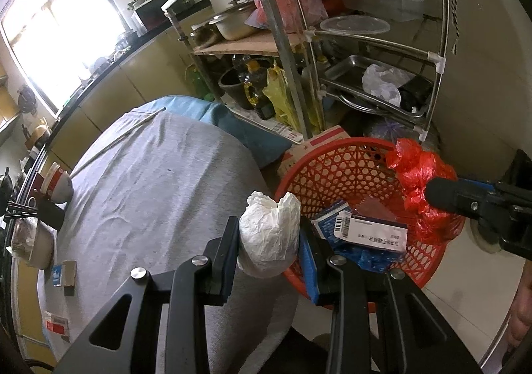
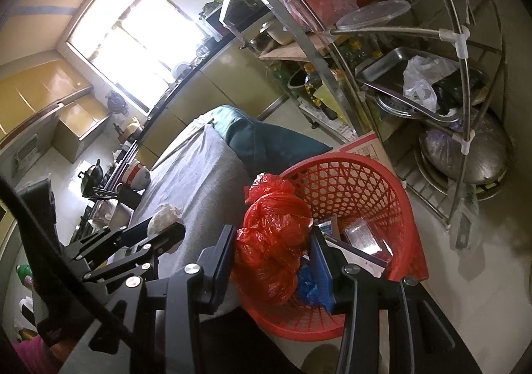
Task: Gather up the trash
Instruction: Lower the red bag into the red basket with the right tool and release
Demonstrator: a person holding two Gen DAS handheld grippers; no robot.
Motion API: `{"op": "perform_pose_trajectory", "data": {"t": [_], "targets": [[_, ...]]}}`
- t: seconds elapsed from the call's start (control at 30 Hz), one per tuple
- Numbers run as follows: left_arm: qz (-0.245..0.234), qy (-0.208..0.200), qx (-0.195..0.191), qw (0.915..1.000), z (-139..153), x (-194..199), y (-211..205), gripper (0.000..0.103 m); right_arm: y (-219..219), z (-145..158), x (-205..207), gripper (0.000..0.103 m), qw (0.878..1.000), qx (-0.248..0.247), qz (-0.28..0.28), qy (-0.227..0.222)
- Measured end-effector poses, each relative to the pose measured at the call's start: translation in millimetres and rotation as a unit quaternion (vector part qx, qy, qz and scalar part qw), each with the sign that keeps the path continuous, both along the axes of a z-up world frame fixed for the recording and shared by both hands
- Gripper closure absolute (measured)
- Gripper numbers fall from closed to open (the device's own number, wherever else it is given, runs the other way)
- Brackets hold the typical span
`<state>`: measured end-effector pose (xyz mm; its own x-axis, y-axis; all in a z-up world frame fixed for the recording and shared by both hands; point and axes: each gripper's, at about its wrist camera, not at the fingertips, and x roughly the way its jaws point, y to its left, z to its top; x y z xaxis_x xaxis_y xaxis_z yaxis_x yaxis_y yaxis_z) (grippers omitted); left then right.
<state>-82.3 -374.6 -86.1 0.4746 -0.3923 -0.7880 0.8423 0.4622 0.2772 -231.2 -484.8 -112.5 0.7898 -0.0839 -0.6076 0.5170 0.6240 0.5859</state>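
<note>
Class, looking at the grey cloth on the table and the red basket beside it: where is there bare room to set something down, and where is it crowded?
Free: the middle of the grey cloth, between the cups at its edge and the red basket. Crowded: the basket's bottom, with cartons.

white paper wad (image 1: 268, 234): crumpled, beside basket rim | red plastic bag (image 2: 272, 241): bunched, over red basket (image 2: 395, 194)

A bright window (image 1: 50, 28) lights the kitchen. Yellow cabinets (image 1: 133, 74) stand under a dark bench (image 1: 99, 74), a metal rack (image 1: 365, 41) beside them on pale floor (image 2: 465, 257).
</note>
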Motion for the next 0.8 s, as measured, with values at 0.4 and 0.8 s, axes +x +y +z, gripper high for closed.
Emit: {"op": "perform_pose_trajectory", "data": {"t": [0.4,0.8], "targets": [[-0.009,0.021,0.015,0.9996,-14.9,0.3,-4.5,0.067,-2.3,-8.5,0.0,0.057,1.0,0.013,-0.004,0.013],[-0.018,0.026,0.015,0.9994,-21.3,-1.0,-7.1,0.067,-1.6,-14.1,0.6,0.057,1.0,0.02,-0.003,0.018]]}}
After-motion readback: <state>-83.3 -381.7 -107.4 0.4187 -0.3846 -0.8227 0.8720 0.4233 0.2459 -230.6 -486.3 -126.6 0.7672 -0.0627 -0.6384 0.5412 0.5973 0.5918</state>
